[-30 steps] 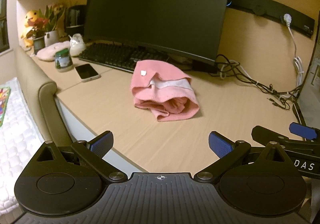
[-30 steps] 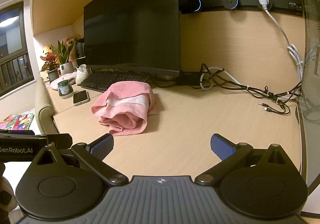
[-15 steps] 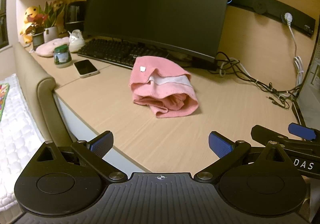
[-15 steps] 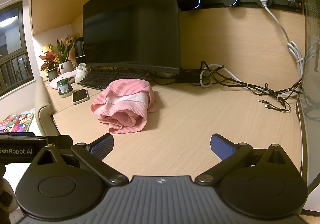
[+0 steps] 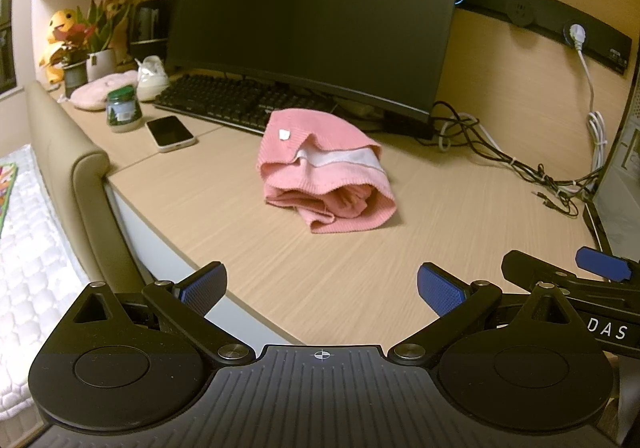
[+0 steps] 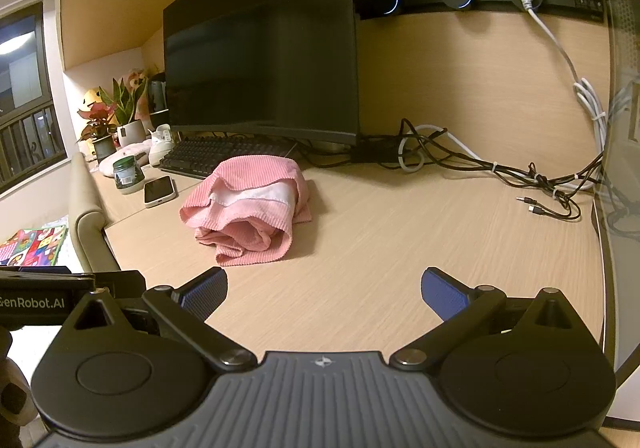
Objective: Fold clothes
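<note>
A pink ribbed garment with a white band point(image 5: 324, 172) lies crumpled in a heap on the wooden desk point(image 5: 248, 248), in front of the monitor. It also shows in the right wrist view point(image 6: 248, 204). My left gripper point(image 5: 320, 288) is open and empty, well short of the garment near the desk's front edge. My right gripper point(image 6: 324, 290) is open and empty, also short of the garment and to its right. The right gripper's blue fingertip point(image 5: 600, 263) shows at the right of the left wrist view.
A black monitor point(image 5: 312, 16) and keyboard point(image 5: 236, 100) stand behind the garment. A phone point(image 5: 170, 132), a jar point(image 5: 122, 108), plants and soft toys sit at the left. Tangled cables point(image 6: 520, 176) lie at the back right. A padded chair back point(image 5: 76, 168) stands left of the desk.
Both grippers have moved slightly toward the desk; the garment looks a little nearer and has not moved. Both stay open.
</note>
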A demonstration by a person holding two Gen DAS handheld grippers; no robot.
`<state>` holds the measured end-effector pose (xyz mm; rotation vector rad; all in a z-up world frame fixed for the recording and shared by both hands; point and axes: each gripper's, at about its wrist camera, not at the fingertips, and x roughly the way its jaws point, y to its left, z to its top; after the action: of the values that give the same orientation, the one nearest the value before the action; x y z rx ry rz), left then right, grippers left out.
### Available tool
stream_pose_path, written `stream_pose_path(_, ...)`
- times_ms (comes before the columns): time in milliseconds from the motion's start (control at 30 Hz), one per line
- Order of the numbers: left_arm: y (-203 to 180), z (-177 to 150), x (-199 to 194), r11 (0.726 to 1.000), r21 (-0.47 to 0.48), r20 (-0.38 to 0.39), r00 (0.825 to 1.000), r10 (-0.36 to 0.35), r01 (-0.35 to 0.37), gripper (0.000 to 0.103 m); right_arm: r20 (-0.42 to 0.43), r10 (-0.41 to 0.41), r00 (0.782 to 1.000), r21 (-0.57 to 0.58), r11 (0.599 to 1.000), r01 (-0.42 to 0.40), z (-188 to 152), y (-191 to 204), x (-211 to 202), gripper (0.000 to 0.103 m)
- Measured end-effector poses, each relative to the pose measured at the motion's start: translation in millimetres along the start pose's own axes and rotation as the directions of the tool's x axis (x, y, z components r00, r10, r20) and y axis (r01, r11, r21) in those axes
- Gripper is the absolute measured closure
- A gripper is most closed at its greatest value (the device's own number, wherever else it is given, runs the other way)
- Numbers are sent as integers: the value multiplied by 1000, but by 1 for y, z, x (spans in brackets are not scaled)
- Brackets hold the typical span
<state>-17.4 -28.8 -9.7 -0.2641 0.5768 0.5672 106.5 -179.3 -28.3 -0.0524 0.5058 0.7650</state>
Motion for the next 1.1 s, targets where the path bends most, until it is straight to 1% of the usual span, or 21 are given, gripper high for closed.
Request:
stream_pose_path(600, -3, -1, 1, 1000, 18, -2, 1000, -9, 9, 0, 1, -6, 1000, 7, 1000, 6, 0, -3, 1, 0)
stream_pose_path(833, -1, -2, 1, 1000, 10, -6, 1000, -7, 7, 0, 0, -2, 1000, -4, 1000, 2, -1, -2, 0, 0)
stream_pose_path(1100, -1, -2, -1, 1000, 16, 3, 1000, -7, 7, 0, 4, 2, 1000, -5, 1000, -2, 0, -2, 1, 0)
